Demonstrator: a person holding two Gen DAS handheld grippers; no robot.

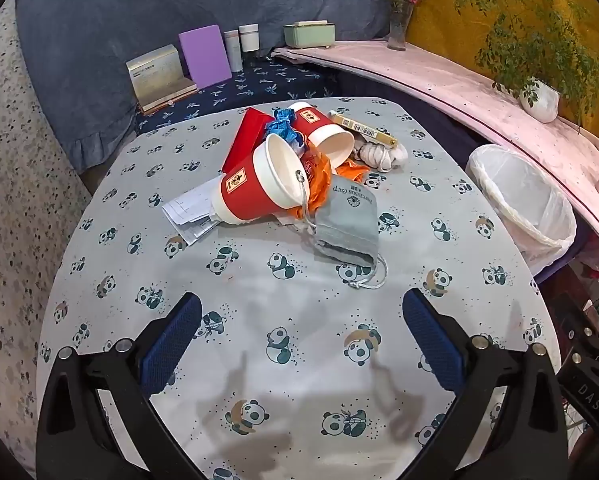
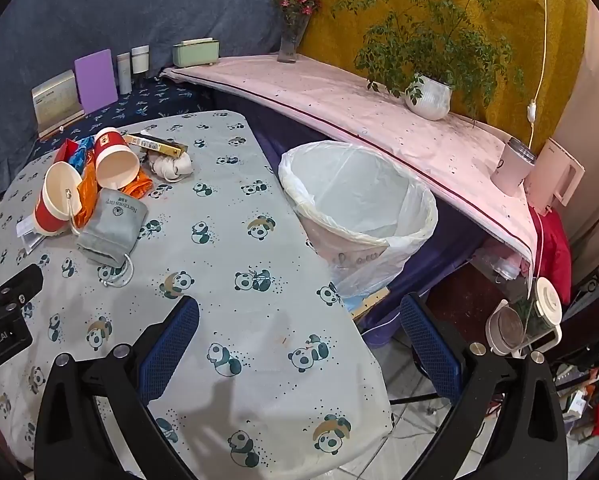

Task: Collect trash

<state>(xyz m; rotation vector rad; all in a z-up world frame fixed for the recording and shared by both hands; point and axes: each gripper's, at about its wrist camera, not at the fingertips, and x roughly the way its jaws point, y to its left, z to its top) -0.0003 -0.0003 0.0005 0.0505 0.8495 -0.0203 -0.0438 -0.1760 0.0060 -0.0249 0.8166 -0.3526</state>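
A pile of trash lies on the panda-print table (image 1: 299, 312). It holds two red paper cups on their sides (image 1: 259, 188) (image 1: 323, 132), a grey drawstring pouch (image 1: 349, 220), orange wrapper (image 1: 319, 176), blue wrapper (image 1: 285, 126), folded paper (image 1: 191, 210), a yellow stick box (image 1: 363, 128) and a white wad (image 1: 379, 154). A white-lined trash bin (image 2: 359, 204) stands right of the table. My left gripper (image 1: 301, 344) is open and empty, short of the pile. My right gripper (image 2: 299, 344) is open and empty over the table's right edge, near the bin.
A pink-covered shelf (image 2: 359, 120) runs behind the bin with a potted plant (image 2: 429, 98), a flower vase (image 2: 291, 46) and a pink mug (image 2: 511, 168). Boxes, a purple board (image 1: 205, 56) and jars stand at the back. The left gripper's body (image 2: 3, 320) shows at left.
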